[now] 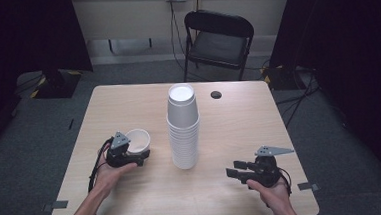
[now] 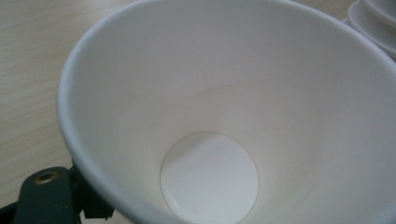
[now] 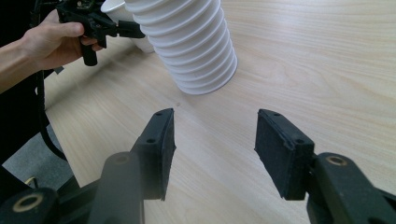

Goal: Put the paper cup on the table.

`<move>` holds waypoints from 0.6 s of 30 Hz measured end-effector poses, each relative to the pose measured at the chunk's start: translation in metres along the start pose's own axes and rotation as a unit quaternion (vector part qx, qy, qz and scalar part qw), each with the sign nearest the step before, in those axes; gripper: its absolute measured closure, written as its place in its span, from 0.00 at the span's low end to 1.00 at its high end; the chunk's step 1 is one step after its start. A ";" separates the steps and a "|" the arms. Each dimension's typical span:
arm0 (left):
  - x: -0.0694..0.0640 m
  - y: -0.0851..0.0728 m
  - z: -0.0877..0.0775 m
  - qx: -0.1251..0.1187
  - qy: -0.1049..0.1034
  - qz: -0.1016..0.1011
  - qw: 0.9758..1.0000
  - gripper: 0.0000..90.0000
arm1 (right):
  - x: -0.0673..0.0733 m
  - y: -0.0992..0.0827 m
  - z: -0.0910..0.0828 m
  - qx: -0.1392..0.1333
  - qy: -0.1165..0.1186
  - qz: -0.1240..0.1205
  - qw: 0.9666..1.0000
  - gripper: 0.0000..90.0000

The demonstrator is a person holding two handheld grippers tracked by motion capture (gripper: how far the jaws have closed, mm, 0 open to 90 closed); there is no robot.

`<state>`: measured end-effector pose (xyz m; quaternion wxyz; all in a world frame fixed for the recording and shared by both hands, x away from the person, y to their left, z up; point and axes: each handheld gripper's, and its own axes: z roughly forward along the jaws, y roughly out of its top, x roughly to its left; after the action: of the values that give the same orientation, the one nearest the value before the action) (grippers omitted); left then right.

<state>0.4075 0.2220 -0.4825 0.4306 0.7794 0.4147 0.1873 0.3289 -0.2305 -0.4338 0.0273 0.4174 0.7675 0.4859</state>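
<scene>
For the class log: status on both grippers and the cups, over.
Left gripper shut on single cup. Right gripper open, empty. Cup stack upright mid-table, nothing between.

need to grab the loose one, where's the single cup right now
In the high view the single cup sits left of the cup stack, held in the left tool.

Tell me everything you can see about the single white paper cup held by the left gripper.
The single white paper cup is a plain, empty, tapered cup with a rolled rim and a flat round bottom. It sits mouth up, left of the tall stack of white cups and apart from it. The left gripper is shut on its near rim.
</scene>
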 end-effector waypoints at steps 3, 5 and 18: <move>-0.002 -0.005 -0.007 0.011 0.005 0.009 1.000 0.17 | 0.002 0.000 0.000 0.000 0.002 -0.003 1.000 0.53; -0.001 -0.005 -0.009 0.017 0.006 0.000 1.000 0.17 | 0.002 0.000 0.000 -0.001 0.002 -0.003 1.000 0.53; -0.008 -0.016 -0.040 0.001 0.012 -0.006 1.000 0.17 | 0.002 0.001 -0.002 -0.004 -0.002 -0.004 1.000 0.53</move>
<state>0.3690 0.2410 -0.4727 0.4257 0.7751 0.4252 0.1933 0.3274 -0.2306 -0.4319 0.0320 0.4150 0.7671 0.4881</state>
